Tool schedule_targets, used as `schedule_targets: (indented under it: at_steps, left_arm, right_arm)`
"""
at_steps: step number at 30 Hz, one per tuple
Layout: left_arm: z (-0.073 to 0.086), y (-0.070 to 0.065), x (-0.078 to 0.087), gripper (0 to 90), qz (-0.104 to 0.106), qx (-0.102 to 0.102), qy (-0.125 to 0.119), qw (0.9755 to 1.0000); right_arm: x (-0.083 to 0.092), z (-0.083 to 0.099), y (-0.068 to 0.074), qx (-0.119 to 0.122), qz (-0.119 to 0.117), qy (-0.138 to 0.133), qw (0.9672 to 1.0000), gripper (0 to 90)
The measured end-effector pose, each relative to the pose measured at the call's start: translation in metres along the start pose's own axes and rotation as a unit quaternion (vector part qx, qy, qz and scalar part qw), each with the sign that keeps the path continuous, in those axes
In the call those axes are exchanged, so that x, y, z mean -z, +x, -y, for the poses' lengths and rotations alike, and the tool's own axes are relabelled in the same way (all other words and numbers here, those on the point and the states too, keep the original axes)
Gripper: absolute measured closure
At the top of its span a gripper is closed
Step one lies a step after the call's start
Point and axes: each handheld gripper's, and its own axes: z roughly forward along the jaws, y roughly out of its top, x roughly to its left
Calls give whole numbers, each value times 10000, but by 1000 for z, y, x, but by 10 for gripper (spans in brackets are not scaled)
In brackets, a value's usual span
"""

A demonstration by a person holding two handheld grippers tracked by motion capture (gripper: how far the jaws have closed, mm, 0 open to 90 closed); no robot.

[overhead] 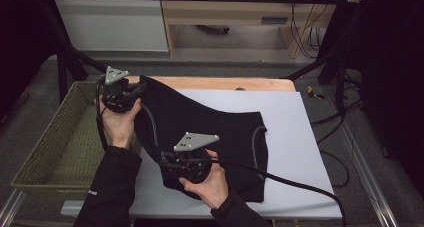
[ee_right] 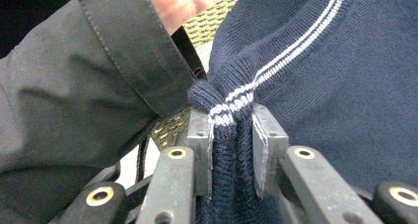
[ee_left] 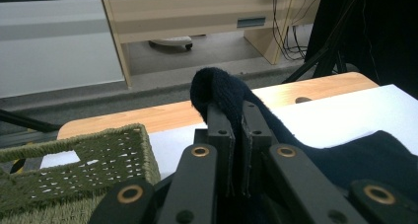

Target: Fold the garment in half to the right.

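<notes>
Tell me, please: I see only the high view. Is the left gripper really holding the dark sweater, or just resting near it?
Observer: It holds it. In the left gripper view, the left gripper is shut on a bunched fold of the dark sweater.
Operator: And the right one? Its plate hides the jaws from me.
Observer: The right gripper is shut on the sweater's ribbed edge, where the white stripes cross between the jaws.
Operator: What colour is the knit up close?
Observer: In the right gripper view it is navy blue, not black.
</notes>
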Motion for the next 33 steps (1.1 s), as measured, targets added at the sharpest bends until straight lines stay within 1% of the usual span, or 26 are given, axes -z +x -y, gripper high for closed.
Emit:
schedule_targets:
  at_steps: [4,6,11,19,21,25,26,29,33]
  left_arm:
    - [-6,-1,4,854,-13,-30,-53,10000]
    - [-9,-1,5,855,-62,-69,-21,10000]
    - [-10,3,5,854,-124,-39,21,9999]
    - [-12,11,11,854,-228,60,-24,9997]
    - [-12,11,11,854,-245,48,-12,9997]
    - [-14,5,9,854,-210,-7,4,9998]
    - [-14,3,7,853,-187,-14,0,9998]
    - [-15,-4,-1,853,-152,-90,97,9998]
    - [-15,-13,-12,853,-91,-99,179,9997]
  right_arm:
    - [-1,-4,3,11,-26,-58,10000,744]
    - [-1,-6,3,6,-36,-86,10000,744]
    - [-1,-9,4,24,-16,-121,9999,744]
    - [-6,-14,8,30,-70,-169,9998,744]
    - [-5,-14,8,8,-78,-193,9998,743]
    - [-3,-13,8,54,-6,-193,9998,743]
    - [-2,-12,8,33,15,-201,9998,742]
    - [0,-7,8,-46,103,-242,9996,742]
    - [4,1,3,-222,253,-337,9989,741]
